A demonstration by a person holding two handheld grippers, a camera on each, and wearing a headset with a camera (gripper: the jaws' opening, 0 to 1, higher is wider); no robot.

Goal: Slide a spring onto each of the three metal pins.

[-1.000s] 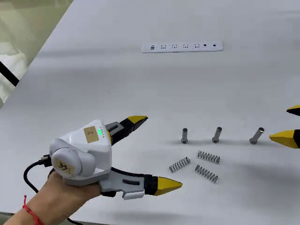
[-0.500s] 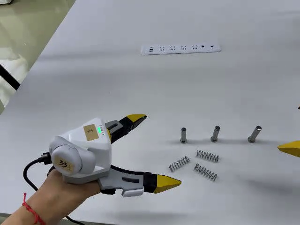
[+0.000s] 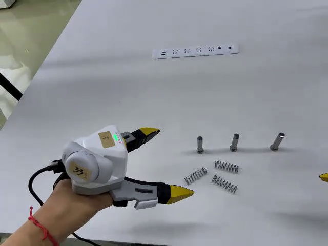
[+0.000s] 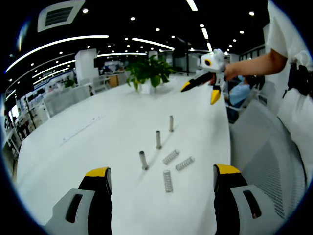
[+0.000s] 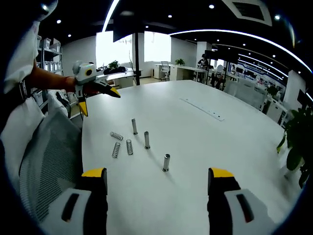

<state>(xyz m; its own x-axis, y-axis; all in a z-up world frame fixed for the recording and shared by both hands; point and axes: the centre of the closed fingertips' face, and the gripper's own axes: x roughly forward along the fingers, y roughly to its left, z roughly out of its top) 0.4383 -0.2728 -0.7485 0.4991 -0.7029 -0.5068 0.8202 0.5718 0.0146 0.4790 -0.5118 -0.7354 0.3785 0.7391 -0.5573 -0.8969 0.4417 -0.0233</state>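
Three short metal pins stand in a row on the white table: left pin (image 3: 200, 144), middle pin (image 3: 234, 142), right pin (image 3: 277, 141). Just in front of them three loose springs lie flat: one (image 3: 196, 175), another (image 3: 226, 166), the third (image 3: 224, 184). My left gripper (image 3: 166, 162) hovers open left of the springs, holding nothing. In the left gripper view the pins (image 4: 158, 139) and springs (image 4: 170, 156) lie ahead between its jaws. My right gripper (image 4: 205, 85) is open and empty, held off to the right; one yellow fingertip (image 3: 324, 177) shows at the frame edge. The pins (image 5: 146, 140) lie ahead of it.
A white power strip (image 3: 195, 50) lies at the back of the table. The table's left edge (image 3: 36, 77) runs diagonally, with floor beyond it. A grey mesh chair (image 5: 49, 147) stands at the near side. A potted plant (image 4: 146, 73) sits at the table's far end.
The right gripper has drawn back to the right, almost out of the head view. The left gripper has stayed in place and open. Pins and springs have not moved.
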